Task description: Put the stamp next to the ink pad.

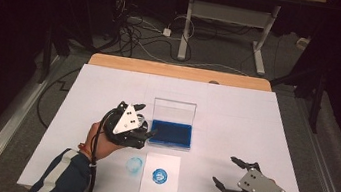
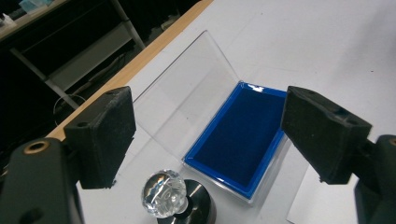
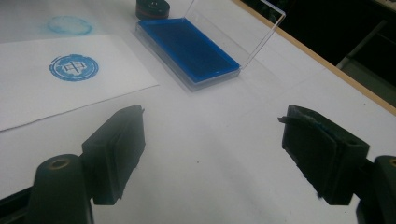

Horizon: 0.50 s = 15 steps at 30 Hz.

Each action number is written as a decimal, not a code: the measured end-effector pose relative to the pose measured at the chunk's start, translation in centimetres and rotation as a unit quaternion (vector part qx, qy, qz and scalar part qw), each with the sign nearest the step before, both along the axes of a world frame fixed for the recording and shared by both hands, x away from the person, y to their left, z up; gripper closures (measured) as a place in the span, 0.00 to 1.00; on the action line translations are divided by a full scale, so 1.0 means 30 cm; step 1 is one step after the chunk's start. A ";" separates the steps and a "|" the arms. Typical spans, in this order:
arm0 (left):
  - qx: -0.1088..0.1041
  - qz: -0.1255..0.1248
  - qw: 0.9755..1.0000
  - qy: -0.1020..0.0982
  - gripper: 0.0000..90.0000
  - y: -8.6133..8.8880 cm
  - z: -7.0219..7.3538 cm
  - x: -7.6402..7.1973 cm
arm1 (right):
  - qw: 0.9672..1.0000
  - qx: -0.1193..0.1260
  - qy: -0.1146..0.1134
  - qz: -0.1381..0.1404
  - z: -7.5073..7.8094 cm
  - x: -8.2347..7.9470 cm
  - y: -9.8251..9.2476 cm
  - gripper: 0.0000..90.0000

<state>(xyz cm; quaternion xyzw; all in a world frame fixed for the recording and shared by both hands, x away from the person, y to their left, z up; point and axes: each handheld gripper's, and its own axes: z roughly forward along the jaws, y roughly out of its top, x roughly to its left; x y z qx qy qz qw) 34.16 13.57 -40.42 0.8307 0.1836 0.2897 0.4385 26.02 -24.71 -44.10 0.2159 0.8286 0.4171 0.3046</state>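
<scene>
From the high view, a white table [image 1: 236, 115] has a blue ink pad box [image 1: 172, 133] in the middle, with its clear lid [image 1: 174, 110] standing up at the back. The left gripper [image 1: 147, 121] is just beside the box, on its left side. Its jaws are spread apart with nothing between them. A white sheet of paper [image 1: 159, 189] lies near the front edge, and a round blue stamp mark [image 1: 160, 176] is printed on it. A fainter blue ring [image 1: 134, 165] is on the table itself, just left of the paper. The right gripper [image 1: 227, 172] is well apart from all this, low on the right, with its jaws wide and empty.

In the left gripper view, the two black jaws stand far apart. Between them and farther off is the ink pad box [image 2: 240, 137], open, with its lid [image 2: 187, 100] tilted back. Low in the picture is a stamp [image 2: 180, 200] with a dark round base and a clear, shiny knob [image 2: 163, 192] like a gem. It stands on the table just beside the box. The jaws do not touch it.

In the right gripper view, the jaws are wide and hold nothing. Past them lie the paper [image 3: 56, 84] with the stamp mark [image 3: 73, 67], the ink pad box [image 3: 189, 49], and the stamp's dark base [image 3: 152, 8] behind the box.
</scene>
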 end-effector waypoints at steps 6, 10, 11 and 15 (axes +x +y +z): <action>0.005 -0.005 1.000 -0.008 0.19 0.002 0.003 -0.033 | 1.000 0.001 0.001 -0.004 0.001 0.000 -0.003 0.24; 0.009 -0.003 1.000 -0.013 0.19 -0.002 0.000 -0.050 | 1.000 0.002 0.000 -0.005 0.002 0.000 -0.006 0.23; 0.013 -0.006 1.000 -0.013 0.19 -0.003 0.000 -0.055 | 1.000 0.002 0.000 -0.006 0.002 0.000 -0.007 0.23; 0.014 -0.010 1.000 -0.020 0.19 -0.004 -0.004 -0.074 | 1.000 0.003 0.000 -0.007 0.002 -0.001 -0.006 0.23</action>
